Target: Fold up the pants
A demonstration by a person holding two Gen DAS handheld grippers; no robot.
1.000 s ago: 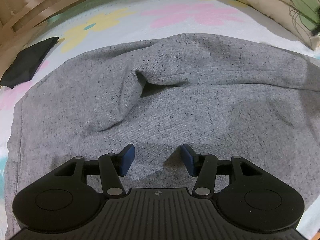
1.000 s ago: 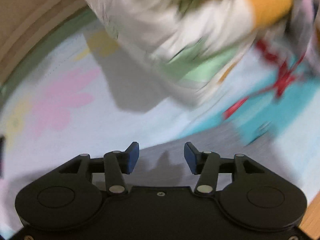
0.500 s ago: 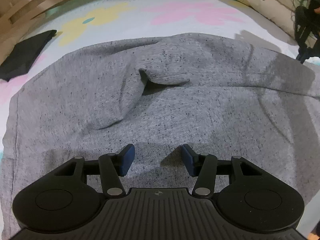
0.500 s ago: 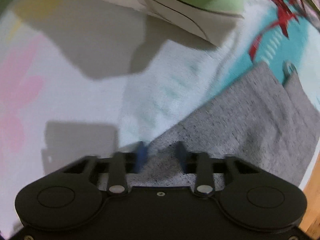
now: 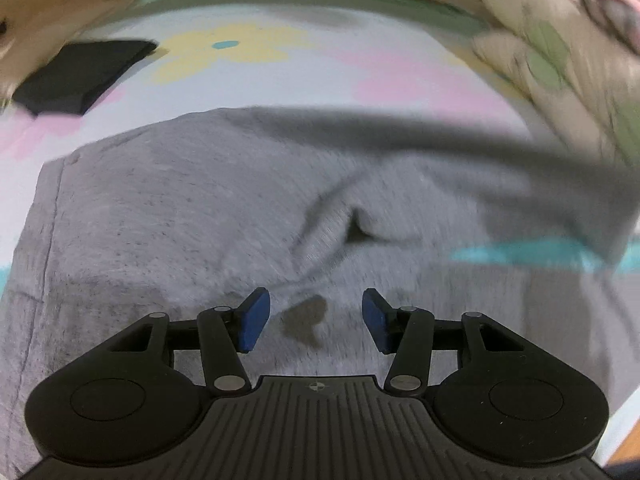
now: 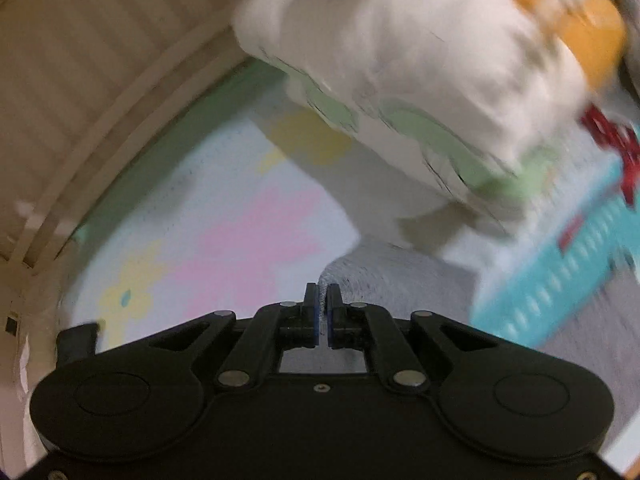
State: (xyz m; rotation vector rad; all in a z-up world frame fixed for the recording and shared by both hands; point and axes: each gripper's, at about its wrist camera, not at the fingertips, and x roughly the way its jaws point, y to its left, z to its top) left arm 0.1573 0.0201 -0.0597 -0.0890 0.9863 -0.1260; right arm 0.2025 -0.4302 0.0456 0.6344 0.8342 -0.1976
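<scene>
Grey marled pants (image 5: 192,208) lie spread on a bed sheet (image 5: 320,68) printed with pink and yellow flowers. A raised crease sits near the middle of the fabric. On the right side of the left wrist view a part of the pants is lifted off the sheet, blurred, with a strip of teal print showing beneath it.

Left gripper (image 5: 316,322): jaws spread wide, blue pads (image 5: 253,325) apart, nothing between them. It hangs low over the near part of the pants; contact with the cloth cannot be judged.

Right gripper (image 6: 321,308): jaws drawn almost together, only a thin slit between the pads. A grey edge of the pants (image 6: 384,276) rises just ahead of the tips and appears pinched there; the view is blurred.

A black folded cloth (image 5: 76,74) lies on the sheet at far left, well apart from the pants. A cream pillow with green leaf print (image 6: 400,92) lies beyond the right gripper, close to the lifted edge. A pale wooden slatted headboard (image 6: 100,80) borders the bed.
</scene>
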